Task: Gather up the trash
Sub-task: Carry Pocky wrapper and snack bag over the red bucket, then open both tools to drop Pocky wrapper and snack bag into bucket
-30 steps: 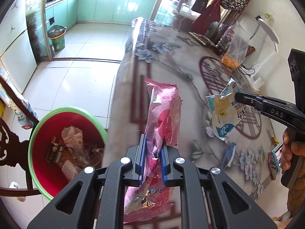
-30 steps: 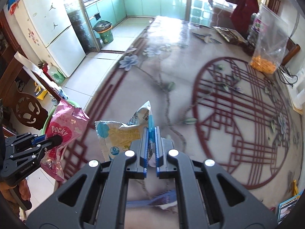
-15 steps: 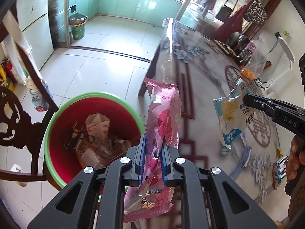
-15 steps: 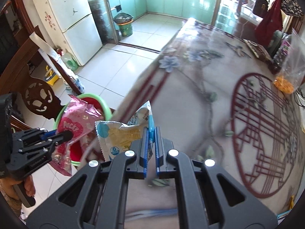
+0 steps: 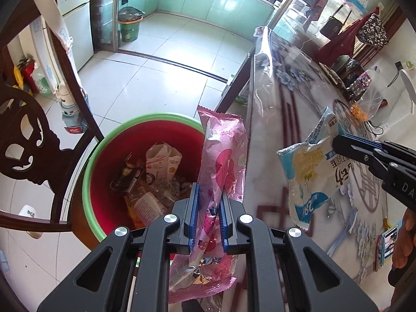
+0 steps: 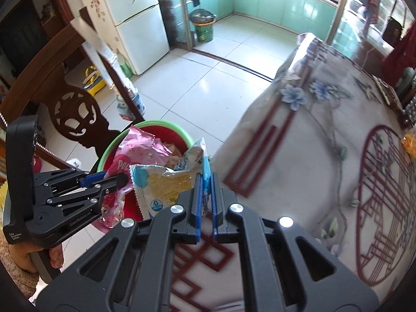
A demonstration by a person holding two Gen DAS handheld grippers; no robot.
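— What does the left claw (image 5: pixel 208 195) look like up close?

— Matte black linkage arms with triangular cut-outs, four round silver screw heads across the top, and two ribbed blue pads (image 5: pixel 194 209) on the inner faces of the fingers.

— And seen from the other side?

— The left claw (image 6: pixel 124 179) shows a black pistol-style body with small silver screws, faint white lettering on its side, and a tall black block rising at the back.

— The right claw (image 6: pixel 205 182)?

— Same build: black arms, silver screws, blue ribbed pads. In the left wrist view the right claw (image 5: pixel 338 140) carries white letters on its flank.

— Any sleeves?

— None visible; only a hand (image 6: pixel 39 257) wrapped round the grip.
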